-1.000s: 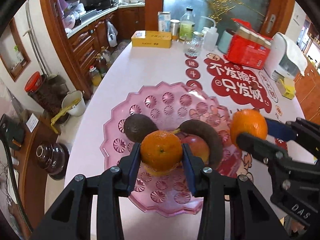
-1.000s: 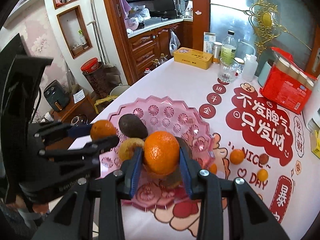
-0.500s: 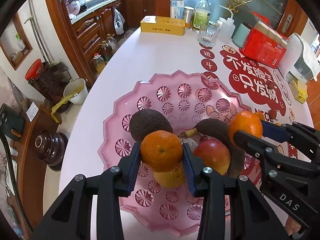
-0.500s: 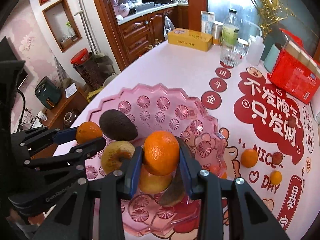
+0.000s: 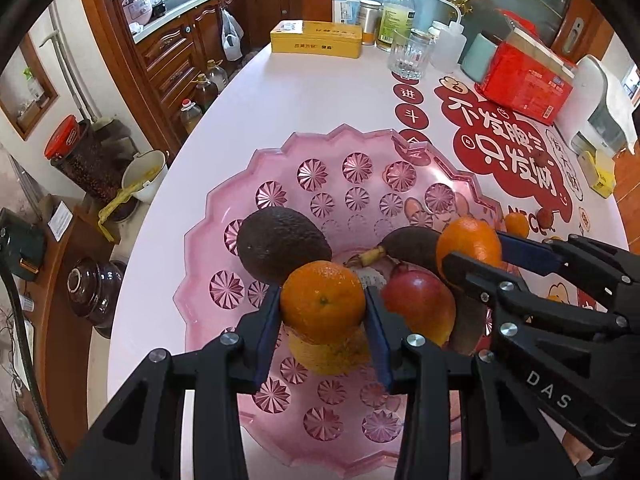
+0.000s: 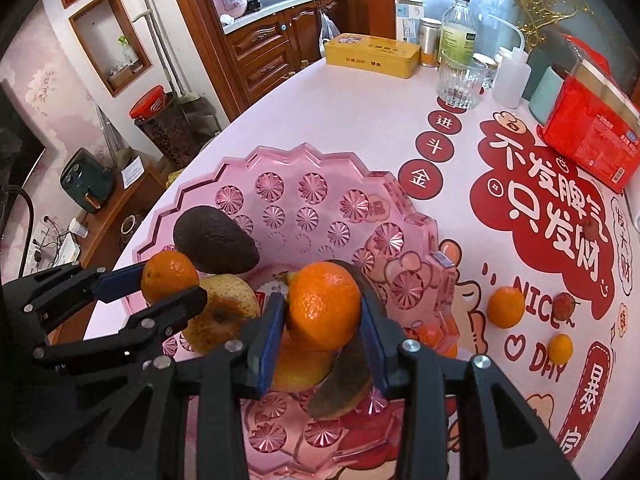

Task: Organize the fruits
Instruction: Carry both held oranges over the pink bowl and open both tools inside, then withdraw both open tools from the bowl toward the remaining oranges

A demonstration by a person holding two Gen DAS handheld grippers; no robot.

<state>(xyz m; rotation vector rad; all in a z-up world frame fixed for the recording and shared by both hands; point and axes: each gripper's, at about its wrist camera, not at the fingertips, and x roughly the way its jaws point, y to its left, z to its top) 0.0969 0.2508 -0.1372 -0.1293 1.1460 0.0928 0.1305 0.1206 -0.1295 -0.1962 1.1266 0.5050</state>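
Observation:
A pink glass fruit bowl (image 5: 352, 148) holds a dark avocado (image 5: 280, 244), a browned banana (image 5: 412, 244), a red apple (image 5: 420, 304) and a yellow pear (image 6: 224, 312). My left gripper (image 5: 322, 312) is shut on an orange (image 5: 323, 300) just above the pear, over the bowl's near part. My right gripper (image 6: 322, 312) has a second orange (image 6: 322, 304) between its pads over the banana; its jaws are opening while the pads still touch the fruit. Each gripper shows in the other's view, the right gripper (image 5: 472, 248) to the right and the left gripper (image 6: 172, 286) to the left.
Two small oranges (image 6: 505, 307) (image 6: 560, 348) and a lychee (image 6: 564, 304) lie on the red-printed tablecloth right of the bowl. At the table's far end stand a yellow tin (image 5: 316, 38), a glass (image 5: 410, 54), bottles and a red box (image 5: 524, 84). The table's edge curves away on the left.
Both grippers have come down over the bowl with their oranges, and the fruit in the bowl now lies close beneath them. The right pads look slightly wider apart.

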